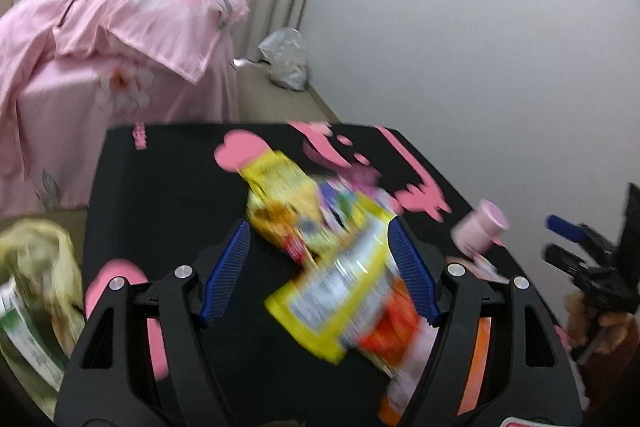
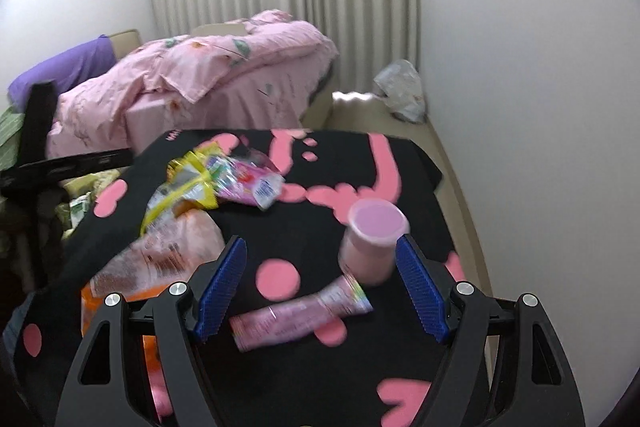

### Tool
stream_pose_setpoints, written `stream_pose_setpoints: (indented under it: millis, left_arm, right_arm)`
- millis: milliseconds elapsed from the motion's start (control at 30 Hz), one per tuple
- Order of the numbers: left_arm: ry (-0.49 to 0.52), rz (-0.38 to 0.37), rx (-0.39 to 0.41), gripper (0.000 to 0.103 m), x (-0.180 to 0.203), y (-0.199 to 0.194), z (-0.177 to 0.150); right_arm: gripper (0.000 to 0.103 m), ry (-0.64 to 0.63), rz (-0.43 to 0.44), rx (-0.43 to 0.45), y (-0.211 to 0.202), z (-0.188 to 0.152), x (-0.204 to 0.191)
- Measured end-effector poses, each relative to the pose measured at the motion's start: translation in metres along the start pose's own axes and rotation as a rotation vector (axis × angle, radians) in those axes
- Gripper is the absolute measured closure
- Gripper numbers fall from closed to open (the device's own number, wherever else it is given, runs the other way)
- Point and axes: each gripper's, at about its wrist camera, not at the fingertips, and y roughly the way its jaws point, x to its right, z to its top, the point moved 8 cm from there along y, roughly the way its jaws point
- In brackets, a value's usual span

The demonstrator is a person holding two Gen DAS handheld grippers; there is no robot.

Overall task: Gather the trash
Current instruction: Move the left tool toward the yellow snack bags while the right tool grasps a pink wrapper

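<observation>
While both tools hang over the black counter [image 2: 304,227] with its pink shapes, neither has hold of anything. The left gripper [image 1: 320,267] has its blue fingers [image 1: 226,269] spread wide, and between them, lying on the counter, is a blurred yellow snack wrapper [image 1: 332,299]; it seems to brush the right-hand pad, though the blur makes that hard to judge. Past it sits a second yellow packet [image 1: 280,195] with a purple-and-pink wrapper [image 1: 340,199] beside it, and an orange packet [image 1: 394,323] lies under the near wrapper's edge.

The right gripper [image 2: 320,287] is likewise spread open. A pink cup [image 2: 370,243] stands on the counter just inside its right finger, close to touching it, and a pink tube-shaped wrapper [image 2: 300,315] lies flat between the fingers, nearer the camera. To the left is the heap of wrappers. Off the counter's left edge, a yellowish bag [image 1: 40,275] sits low. A bed with pink bedding [image 2: 208,79] stands behind, and a grey plastic bag [image 2: 400,91] lies by the wall.
</observation>
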Motion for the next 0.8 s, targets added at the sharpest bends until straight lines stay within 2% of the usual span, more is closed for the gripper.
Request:
stream_pose_setpoints:
  millis: [100, 133, 233, 300, 333, 433, 467, 500, 533, 633, 800]
  left_arm:
    - [-0.069, 0.006, -0.016, 0.035, -0.015, 0.016, 0.005]
    - [-0.085, 0.005, -0.018, 0.035, -0.020, 0.018, 0.006]
    - [-0.116, 0.001, -0.029, 0.035, -0.035, 0.021, 0.004]
    - [-0.126, -0.023, -0.046, 0.035, -0.042, 0.021, -0.001]
    - [-0.126, -0.040, -0.063, 0.035, -0.044, 0.022, -0.003]
    - [-0.108, -0.060, -0.112, 0.035, -0.050, 0.027, -0.011]
    - [-0.105, -0.060, -0.120, 0.035, -0.053, 0.029, -0.012]
    - [-0.109, -0.057, -0.125, 0.035, -0.056, 0.031, -0.012]
    - [-0.117, -0.056, -0.128, 0.035, -0.059, 0.033, -0.011]
    - [-0.164, -0.068, -0.139, 0.035, -0.066, 0.040, -0.011]
    - [-0.184, -0.086, -0.162, 0.035, -0.059, 0.053, -0.010]
  right_arm:
    - [0.030, -0.047, 0.087, -0.025, 0.033, 0.031, -0.022]
    - [0.030, -0.061, 0.134, -0.061, 0.057, 0.046, -0.032]
    - [0.030, -0.124, 0.205, -0.158, 0.118, 0.068, -0.051]
    - [0.032, -0.181, 0.195, -0.213, 0.155, 0.073, -0.055]
    - [0.037, -0.196, 0.190, -0.246, 0.176, 0.074, -0.058]
    - [0.047, -0.182, 0.208, -0.324, 0.214, 0.068, -0.063]
    - [0.048, -0.180, 0.226, -0.358, 0.225, 0.063, -0.067]
    - [0.053, -0.188, 0.226, -0.382, 0.232, 0.058, -0.070]
    - [0.069, -0.197, 0.214, -0.403, 0.236, 0.053, -0.073]
    - [0.083, -0.192, 0.196, -0.378, 0.224, 0.049, -0.075]
    - [0.085, -0.200, 0.142, -0.281, 0.180, 0.058, -0.064]
